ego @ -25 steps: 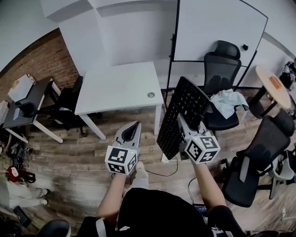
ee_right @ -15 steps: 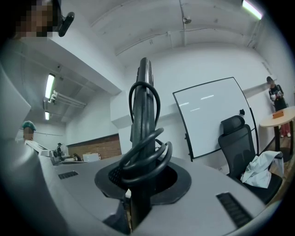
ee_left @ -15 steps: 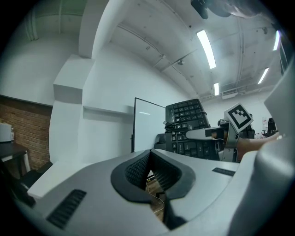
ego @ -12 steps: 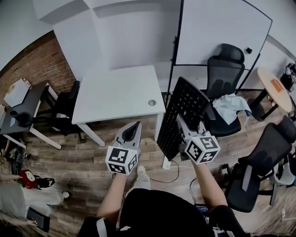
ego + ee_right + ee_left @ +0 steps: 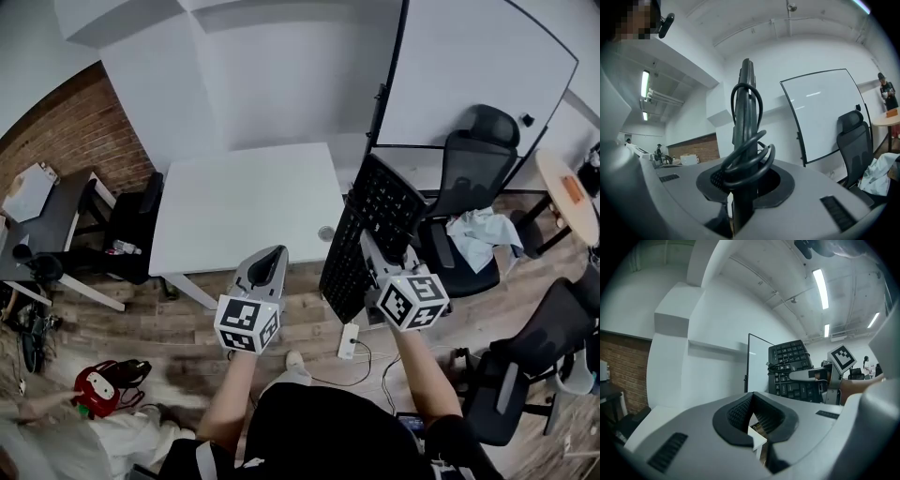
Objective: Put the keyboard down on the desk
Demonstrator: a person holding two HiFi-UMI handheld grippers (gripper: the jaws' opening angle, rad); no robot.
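A black keyboard (image 5: 367,234) with its cable coiled round it stands on edge in the air, right of the white desk (image 5: 248,204). My right gripper (image 5: 377,246) is shut on the keyboard; in the right gripper view the keyboard (image 5: 744,140) rises edge-on from between the jaws with cable loops over it. My left gripper (image 5: 267,265) hangs above the floor in front of the desk, shut, with nothing in it. In the left gripper view the keyboard (image 5: 792,371) and the right gripper's marker cube show to the right.
A whiteboard (image 5: 469,75) stands behind the keyboard. Black office chairs (image 5: 464,187) stand at the right, one with a cloth (image 5: 483,230) on it. A power strip (image 5: 348,341) lies on the wooden floor. A dark desk (image 5: 42,225) and a person with a red bag (image 5: 98,389) are at the left.
The view has shifted toward the white desk, which now lies closer under both grippers. The grippers and keyboard hold the same pose. A person has come into view at the lower left.
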